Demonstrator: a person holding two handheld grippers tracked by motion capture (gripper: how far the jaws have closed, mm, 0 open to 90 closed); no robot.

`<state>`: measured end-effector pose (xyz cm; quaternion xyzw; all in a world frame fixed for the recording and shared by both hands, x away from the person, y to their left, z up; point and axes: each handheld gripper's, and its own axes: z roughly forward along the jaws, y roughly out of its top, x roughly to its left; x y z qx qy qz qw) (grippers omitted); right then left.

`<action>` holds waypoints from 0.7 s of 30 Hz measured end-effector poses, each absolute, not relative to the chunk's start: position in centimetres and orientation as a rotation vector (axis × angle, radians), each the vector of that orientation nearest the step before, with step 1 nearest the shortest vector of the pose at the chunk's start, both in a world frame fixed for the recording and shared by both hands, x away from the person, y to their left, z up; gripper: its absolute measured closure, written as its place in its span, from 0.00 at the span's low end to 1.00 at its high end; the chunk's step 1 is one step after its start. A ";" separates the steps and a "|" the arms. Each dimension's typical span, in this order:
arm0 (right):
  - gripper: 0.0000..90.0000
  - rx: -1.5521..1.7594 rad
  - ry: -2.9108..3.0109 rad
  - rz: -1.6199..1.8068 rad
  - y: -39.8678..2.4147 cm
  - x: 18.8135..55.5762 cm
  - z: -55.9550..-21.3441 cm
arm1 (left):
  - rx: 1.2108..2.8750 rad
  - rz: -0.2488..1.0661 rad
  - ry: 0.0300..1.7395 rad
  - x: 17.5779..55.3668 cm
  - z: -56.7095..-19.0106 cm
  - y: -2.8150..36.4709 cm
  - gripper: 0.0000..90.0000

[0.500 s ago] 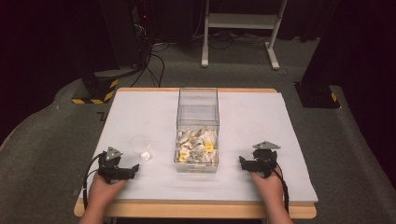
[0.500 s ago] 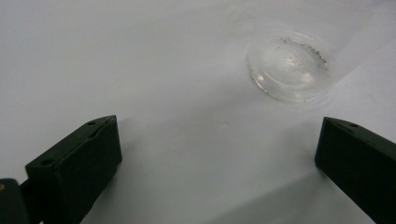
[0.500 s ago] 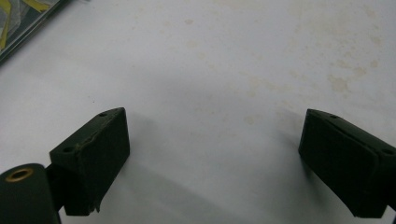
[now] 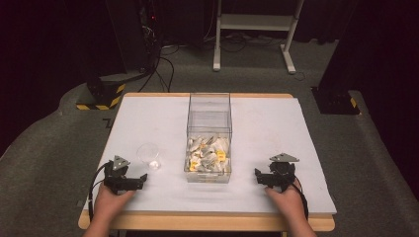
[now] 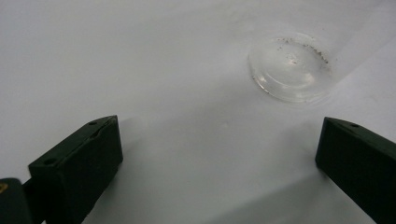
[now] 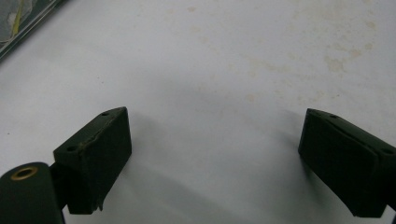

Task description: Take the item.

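Note:
A clear plastic bin (image 4: pixel 209 133) stands mid-table, its near end heaped with small white and yellow packets (image 4: pixel 208 154). Left of it stands a small clear cup (image 4: pixel 148 156); its round base (image 5: pixel 290 68) lies ahead and right of the jaws in the left gripper view. My left gripper (image 4: pixel 141 180) rests on the white table near the front left, pointing right, jaws wide open and empty (image 5: pixel 219 154). My right gripper (image 4: pixel 260 176) rests at the front right, pointing left toward the bin, open and empty (image 6: pixel 215 149). The bin's edge (image 6: pixel 18 23) shows at the top left of the right gripper view.
The white tabletop (image 4: pixel 267 128) has a wooden front edge (image 4: pixel 207 222). Beyond the table, on the grey floor, stand a white frame (image 4: pixel 254 29), cables (image 4: pixel 163 64) and black stands with yellow-black striped bases (image 4: pixel 101 96).

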<state>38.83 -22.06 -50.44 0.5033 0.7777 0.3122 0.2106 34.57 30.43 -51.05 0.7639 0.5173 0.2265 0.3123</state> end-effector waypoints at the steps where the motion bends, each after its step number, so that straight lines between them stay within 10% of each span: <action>1: 0.10 1.400 2.162 0.867 -22.1 38.8 -50.4 | 2.012 0.620 1.363 34.4 -51.1 30.3 0.01; 21: 0.10 1.395 2.161 0.872 -22.1 38.8 -50.5 | 2.029 0.612 1.352 34.5 -50.8 30.3 0.02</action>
